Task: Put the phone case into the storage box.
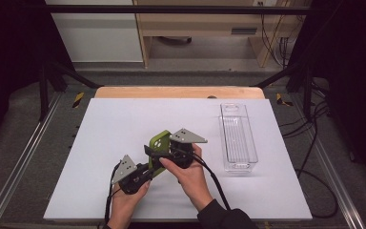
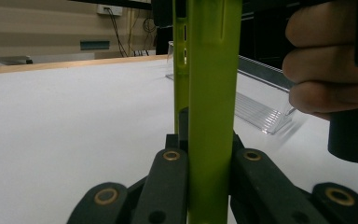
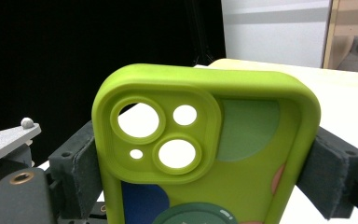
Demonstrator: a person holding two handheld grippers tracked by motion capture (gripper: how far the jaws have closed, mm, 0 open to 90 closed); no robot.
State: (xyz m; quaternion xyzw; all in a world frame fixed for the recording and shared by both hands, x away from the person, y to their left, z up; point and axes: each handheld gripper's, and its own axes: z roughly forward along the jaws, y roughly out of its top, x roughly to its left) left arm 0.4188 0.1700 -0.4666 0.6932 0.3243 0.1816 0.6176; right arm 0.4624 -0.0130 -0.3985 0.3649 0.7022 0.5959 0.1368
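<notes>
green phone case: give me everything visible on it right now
The phone case is lime green, looks like soft matte silicone, and is empty: the table shows through its camera cut-outs. A raised camera block has two big holes and two small ones; blue, dark green and pinkish shapes mark its surface. It is held off the white table, upright in both gripper views. The right tongs clamp its long edges; the left tongs pinch one edge.

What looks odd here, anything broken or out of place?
Nothing looks damaged or spilled. The green phone case is empty and held off the table, clamped by both the left gripper and right gripper. The clear plastic tray lies straight.
</notes>
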